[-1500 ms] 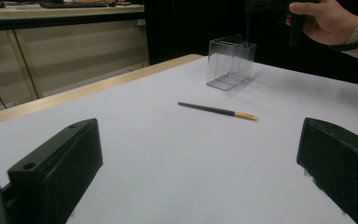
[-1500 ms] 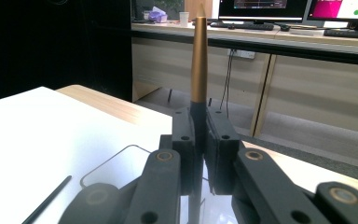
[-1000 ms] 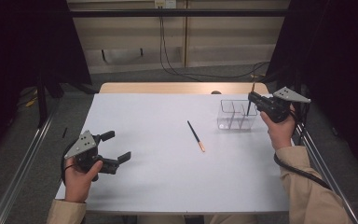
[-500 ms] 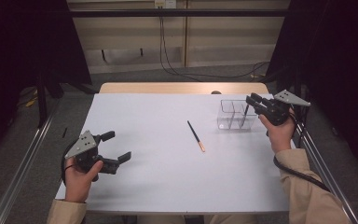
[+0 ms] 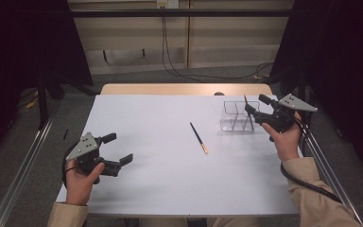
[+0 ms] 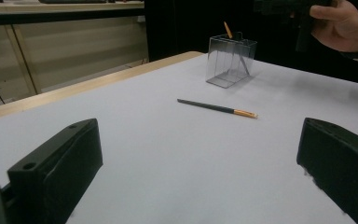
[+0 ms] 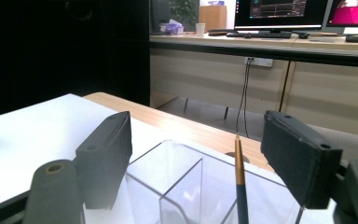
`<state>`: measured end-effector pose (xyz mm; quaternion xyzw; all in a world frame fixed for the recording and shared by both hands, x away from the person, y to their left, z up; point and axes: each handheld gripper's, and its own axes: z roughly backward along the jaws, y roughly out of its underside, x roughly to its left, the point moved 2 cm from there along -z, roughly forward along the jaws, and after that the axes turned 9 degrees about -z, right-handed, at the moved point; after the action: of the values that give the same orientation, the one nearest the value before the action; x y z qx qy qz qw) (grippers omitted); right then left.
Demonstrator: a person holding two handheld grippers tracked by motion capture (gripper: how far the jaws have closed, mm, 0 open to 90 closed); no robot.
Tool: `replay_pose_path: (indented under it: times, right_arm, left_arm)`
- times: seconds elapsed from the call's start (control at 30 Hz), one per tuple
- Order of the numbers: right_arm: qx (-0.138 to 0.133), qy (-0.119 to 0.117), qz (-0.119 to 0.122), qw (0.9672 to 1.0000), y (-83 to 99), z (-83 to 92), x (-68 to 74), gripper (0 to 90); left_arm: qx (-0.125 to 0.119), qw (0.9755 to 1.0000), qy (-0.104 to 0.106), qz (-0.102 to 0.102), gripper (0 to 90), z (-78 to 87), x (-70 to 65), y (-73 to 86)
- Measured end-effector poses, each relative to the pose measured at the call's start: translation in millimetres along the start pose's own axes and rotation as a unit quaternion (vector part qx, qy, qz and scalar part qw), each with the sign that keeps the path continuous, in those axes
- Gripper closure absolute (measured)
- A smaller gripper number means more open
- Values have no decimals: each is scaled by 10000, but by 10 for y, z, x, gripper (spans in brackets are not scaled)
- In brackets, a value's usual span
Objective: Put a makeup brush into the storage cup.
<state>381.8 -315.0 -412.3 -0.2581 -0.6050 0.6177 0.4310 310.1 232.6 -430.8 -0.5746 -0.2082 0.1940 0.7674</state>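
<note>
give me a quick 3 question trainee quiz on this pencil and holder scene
1. True or false: the pencil on the table lies inside the clear holder.
2. How many pencils stand in the holder?
3. Which is it? The right tool is: A) shut on a pencil, B) open above the holder, C) resting on the table.

Key:
1. False: it lies on the open table, apart from the holder.
2. One, upright between the right tool's jaws, which have just been opening and do not press on it.
3. B
</note>
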Motion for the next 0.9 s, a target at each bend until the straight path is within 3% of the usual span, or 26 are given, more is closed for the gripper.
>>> replay_pose_path:
  times: [0.1, 0.27, 0.9]
  right_arm:
    - [32, -85, -76, 9999, 5, 41, 40, 186]
    - [112, -234, 71, 9996, 11, 107, 118, 172]
    - [529, -774, 172, 9954, 109, 278, 459, 88]
  left_arm:
    - [-13, 10000, 9, 2, 0, 2, 3, -1]
    - [-16, 10000, 17, -1, 0, -1, 0, -5]
    - [-24, 10000, -24, 6, 0, 8, -1, -4]
